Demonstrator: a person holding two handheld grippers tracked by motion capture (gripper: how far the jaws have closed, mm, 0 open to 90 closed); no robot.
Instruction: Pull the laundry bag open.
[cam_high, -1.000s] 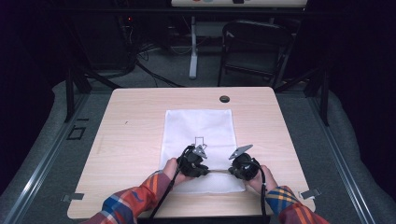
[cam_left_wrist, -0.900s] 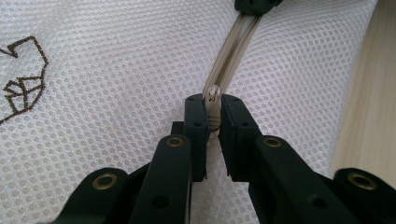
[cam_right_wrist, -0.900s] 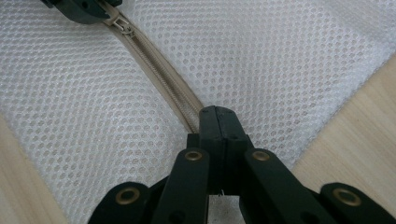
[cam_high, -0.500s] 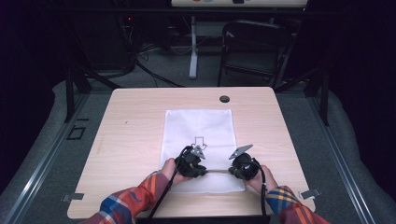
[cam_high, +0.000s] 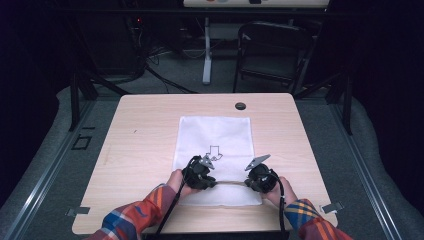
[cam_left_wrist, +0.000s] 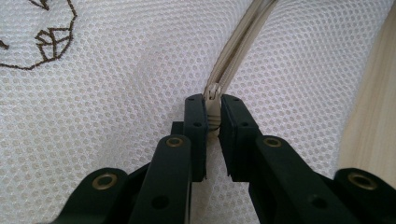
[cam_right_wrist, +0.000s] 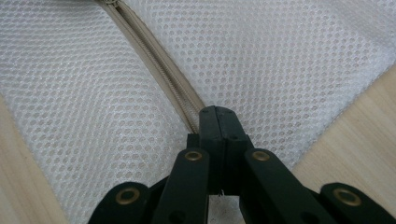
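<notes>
White mesh zip bag (cam_high: 215, 145) flat on pale wooden table (cam_high: 140, 130), near edge close to the front rim; bare wood either side. Beige zipper (cam_right_wrist: 159, 74) running crosswise. Left gripper (cam_left_wrist: 213, 109) clamped on zipper pull (cam_left_wrist: 214, 100); right gripper (cam_right_wrist: 218, 122) pinched tight on the zipper's end.

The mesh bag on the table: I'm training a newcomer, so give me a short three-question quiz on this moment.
1. True or false: the left gripper pinches the zipper pull.
2. What does the right gripper clamp? A) the beige zipper of the white mesh bag B) a pen C) the table's edge
3. What is printed on the bag, seen from the high view?

Key: 1 true; 2 A; 3 a dark outlined arrow.
</notes>
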